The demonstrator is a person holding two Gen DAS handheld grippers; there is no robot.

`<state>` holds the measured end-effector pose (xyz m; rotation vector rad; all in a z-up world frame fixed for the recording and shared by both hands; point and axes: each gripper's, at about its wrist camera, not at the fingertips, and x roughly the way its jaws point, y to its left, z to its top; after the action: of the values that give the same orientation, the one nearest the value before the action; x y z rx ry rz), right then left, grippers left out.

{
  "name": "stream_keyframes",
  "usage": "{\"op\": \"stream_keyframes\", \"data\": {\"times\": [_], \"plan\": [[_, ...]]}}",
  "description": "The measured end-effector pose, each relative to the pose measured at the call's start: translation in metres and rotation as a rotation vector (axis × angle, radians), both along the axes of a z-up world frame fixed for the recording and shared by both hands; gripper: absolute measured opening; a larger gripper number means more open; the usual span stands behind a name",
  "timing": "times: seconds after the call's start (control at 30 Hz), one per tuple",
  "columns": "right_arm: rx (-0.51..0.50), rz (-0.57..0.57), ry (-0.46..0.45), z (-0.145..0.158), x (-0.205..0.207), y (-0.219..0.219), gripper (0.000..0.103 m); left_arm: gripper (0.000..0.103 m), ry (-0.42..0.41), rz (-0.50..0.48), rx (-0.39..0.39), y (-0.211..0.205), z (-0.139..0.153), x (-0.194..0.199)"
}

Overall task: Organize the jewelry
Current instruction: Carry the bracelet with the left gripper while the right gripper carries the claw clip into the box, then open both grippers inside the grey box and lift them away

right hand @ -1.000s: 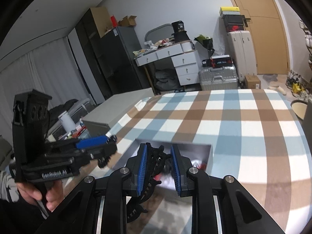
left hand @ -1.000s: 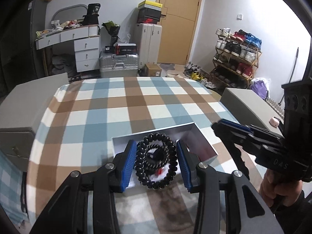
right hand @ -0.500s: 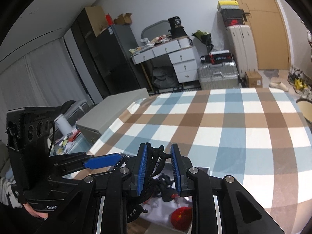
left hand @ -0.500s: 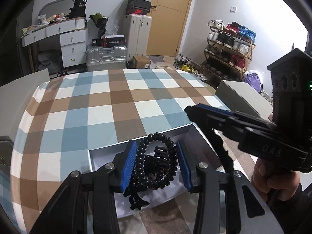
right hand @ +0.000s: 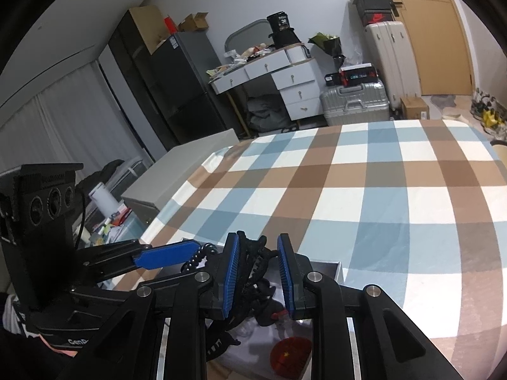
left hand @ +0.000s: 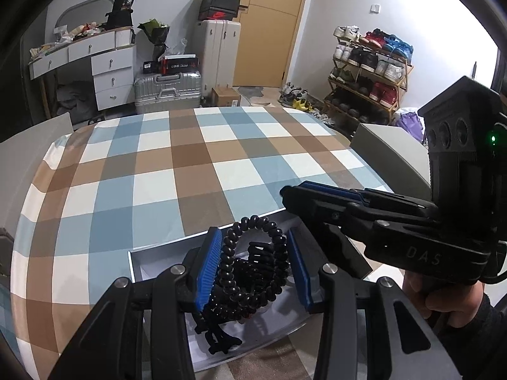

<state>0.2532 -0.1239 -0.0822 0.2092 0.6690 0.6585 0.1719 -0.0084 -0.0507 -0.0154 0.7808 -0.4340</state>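
1. Table before me, covered by a checked cloth (left hand: 196, 171) in blue, brown and white.
2. White drawer desk (left hand: 111, 72), its top cluttered, against the pale far wall.
3. Silver suitcase (left hand: 168, 90) on the floor; tall cream suitcase (left hand: 218, 50) behind it, shoeboxes stacked on top.
4. Wooden door (left hand: 269, 28).
5. Shoe rack (left hand: 370, 72), full, on my right.
6. Dark fridge (right hand: 177, 88) and pale curtains (right hand: 63, 126) on my left.
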Motion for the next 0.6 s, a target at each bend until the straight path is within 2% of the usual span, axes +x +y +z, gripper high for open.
{"op": "stream_keyframes", "data": {"times": [0.13,0.2,0.23,0.27,0.33,0.37,0.53,0.6], "plan": [[-0.004,-0.003,-0.005,0.001,-0.001,0.000,0.023,0.037,0.013,0.000,-0.016,0.001,-0.002,0.003],[-0.012,-0.001,-0.010,0.001,-0.002,0.001,0.024,0.041,0.015,0.001,-0.029,0.002,-0.003,0.003],[-0.017,0.004,-0.008,0.002,-0.002,0.001,0.026,0.045,0.020,0.003,-0.033,0.003,-0.003,0.004],[-0.018,0.009,-0.004,0.001,-0.002,0.002,0.026,0.055,0.032,0.007,-0.033,0.003,-0.004,0.005],[-0.015,0.011,-0.001,0.001,-0.004,0.001,0.028,0.065,0.044,0.009,-0.038,0.003,-0.005,0.006],[-0.011,0.010,-0.002,0.002,-0.005,-0.001,0.031,0.065,0.041,0.011,-0.047,0.005,-0.004,0.005],[0.009,-0.012,-0.038,0.010,-0.015,-0.011,0.057,0.066,0.007,0.075,-0.079,0.018,0.003,0.001],[0.021,-0.026,-0.059,0.016,-0.020,-0.016,0.057,0.066,-0.001,0.100,-0.100,0.024,0.007,-0.001]]}}
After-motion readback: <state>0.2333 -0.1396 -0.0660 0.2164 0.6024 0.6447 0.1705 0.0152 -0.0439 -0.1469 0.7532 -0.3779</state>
